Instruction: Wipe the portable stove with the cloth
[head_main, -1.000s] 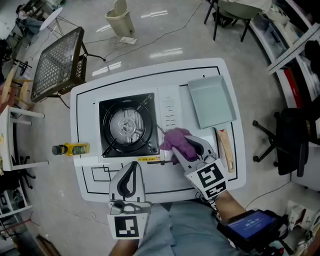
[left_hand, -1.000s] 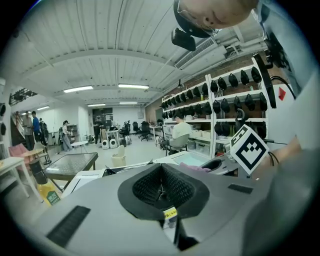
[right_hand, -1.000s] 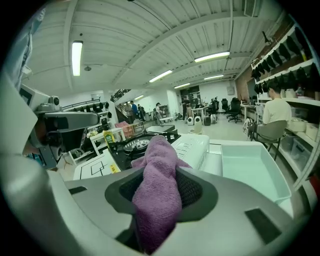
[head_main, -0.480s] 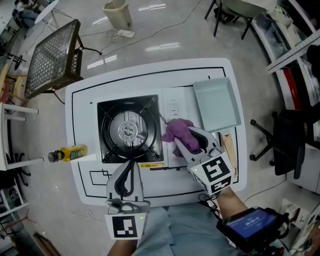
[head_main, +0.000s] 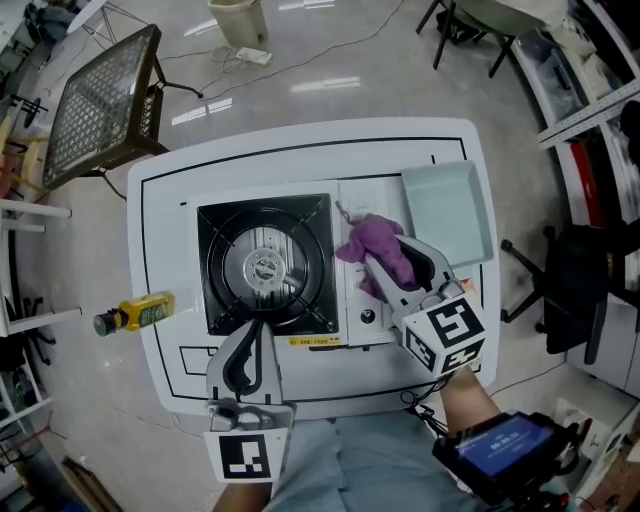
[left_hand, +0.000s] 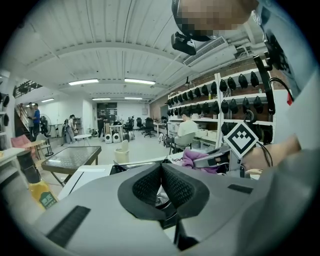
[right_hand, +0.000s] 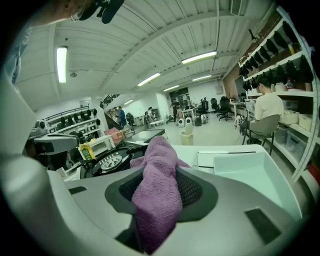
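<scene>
Right fingers (right_hand: 194, 191) clamped on purple cloth (right_hand: 159, 195), slid farther up stove (head_main: 265, 262) panel (toward tray (head_main: 450, 215)), left fingers (left_hand: 149, 186) together, empty

The cloth (right_hand: 159, 195) is purple towelling, nubbly and matt. The stove (head_main: 265, 268) is glossy black on top, bright ribbed metal at its middle and smooth white along its right side. The tray (head_main: 450, 215) to the right looks like matt pale plastic. The table (head_main: 280, 175) is smooth and white. The left gripper (left_hand: 161, 166) has matt grey plastic shells and dark dimpled pads (left_hand: 147, 189). The floor (head_main: 330, 70) shines.
</scene>
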